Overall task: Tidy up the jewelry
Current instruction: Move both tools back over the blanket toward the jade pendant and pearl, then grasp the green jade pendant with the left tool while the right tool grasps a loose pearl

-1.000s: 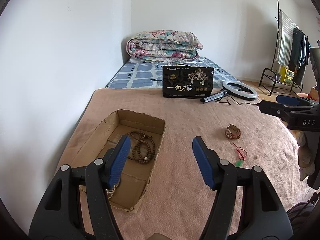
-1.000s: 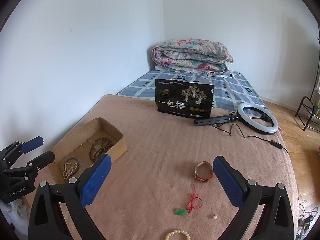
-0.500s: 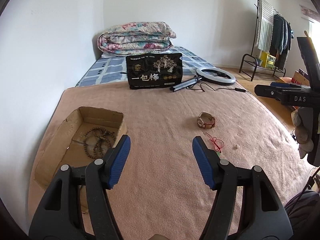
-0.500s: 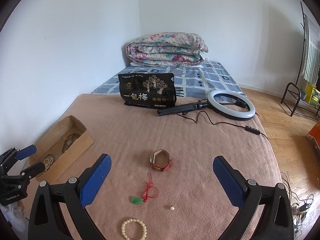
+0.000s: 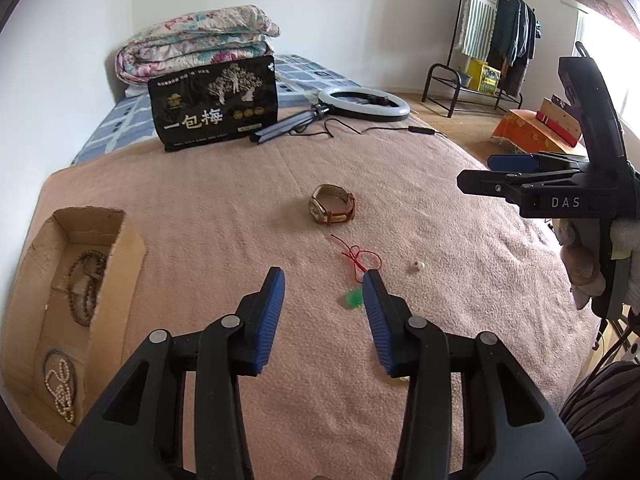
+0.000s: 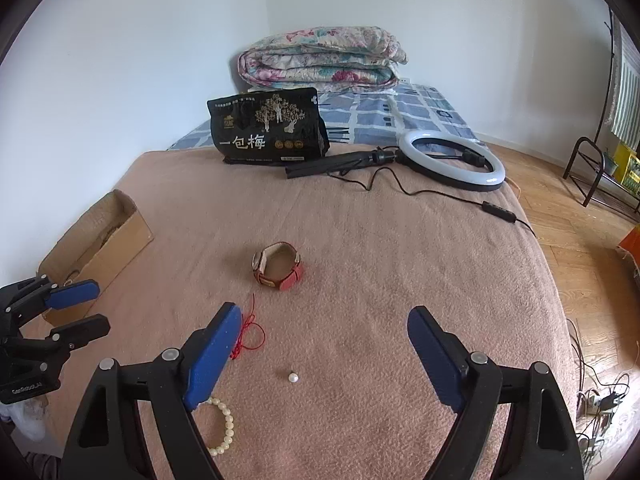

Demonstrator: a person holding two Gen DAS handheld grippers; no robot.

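While both tools (image 5: 323, 294) (image 6: 325, 334) close on nothing — pearl bracelet (image 6: 222, 426) plain only from right wrist

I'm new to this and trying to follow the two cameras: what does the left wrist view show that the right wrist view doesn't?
Only the left wrist view: the green pendant on the red cord, and the bead strings inside the cardboard box.

Only the right wrist view: the pearl bracelet, lying by its own blue fingers.

Both: the watch, red cord, loose pearl, black bag and ring light. Both grippers' jaws are closing with nothing between them.
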